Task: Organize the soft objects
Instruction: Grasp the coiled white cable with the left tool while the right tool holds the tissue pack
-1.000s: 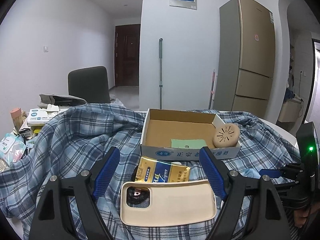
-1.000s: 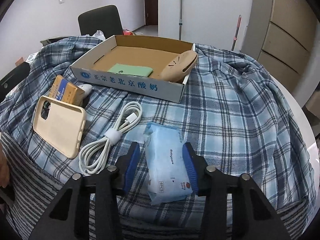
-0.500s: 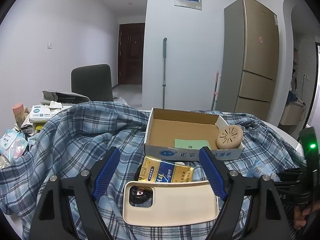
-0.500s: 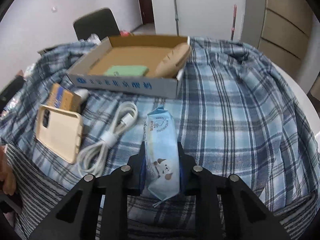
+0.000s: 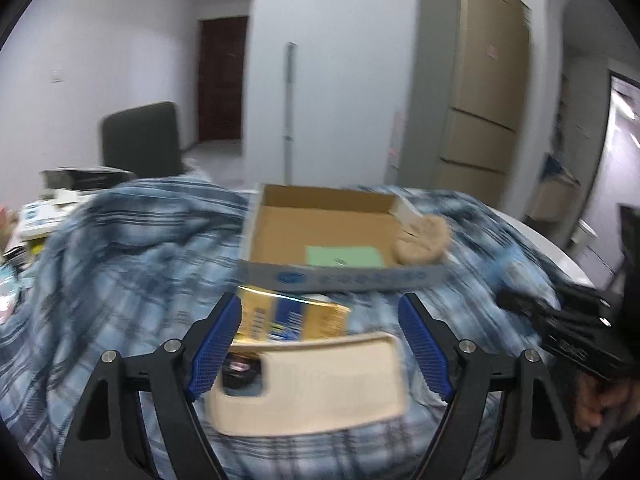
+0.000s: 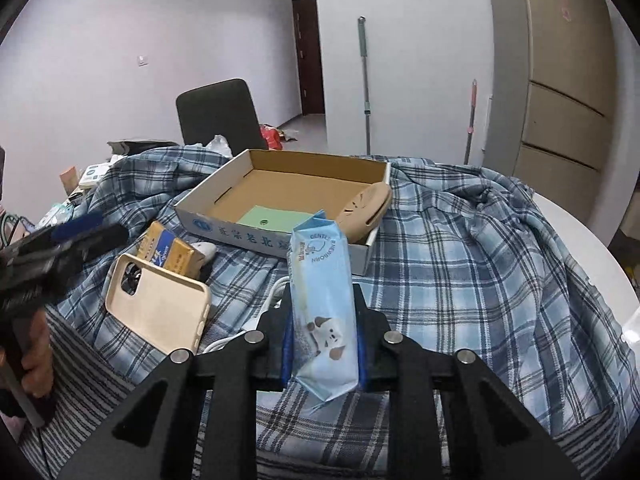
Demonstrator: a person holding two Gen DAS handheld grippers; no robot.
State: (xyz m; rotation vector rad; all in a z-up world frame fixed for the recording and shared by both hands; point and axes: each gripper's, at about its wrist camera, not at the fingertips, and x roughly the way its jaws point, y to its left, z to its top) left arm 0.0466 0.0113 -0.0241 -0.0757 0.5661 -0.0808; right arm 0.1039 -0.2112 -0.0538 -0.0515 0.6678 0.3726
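My right gripper (image 6: 322, 344) is shut on a light blue pack of wet wipes (image 6: 323, 304) and holds it upright above the plaid cloth, in front of the open cardboard box (image 6: 224, 224). The box holds a green card (image 6: 272, 216) and a tan round soft piece (image 6: 366, 208). My left gripper (image 5: 320, 344) is open, its blue pads on either side of a beige phone case (image 5: 312, 384) lying on the cloth. A yellow and blue packet (image 5: 292, 316) lies just beyond the case. The box also shows in the left wrist view (image 5: 340, 276).
A blue plaid cloth (image 6: 480, 264) covers the round white table (image 6: 580, 232). A white coiled cable (image 6: 248, 328) lies by my right gripper. Clutter (image 5: 36, 216) sits at the table's left. A dark chair (image 6: 220, 112), a mop (image 6: 365, 80) and a fridge (image 5: 480, 104) stand behind.
My right gripper closed on the wipes pack and lifted it off the cloth, tilting up. My left gripper stayed open over the phone case, shifting slightly; its view is now blurred.
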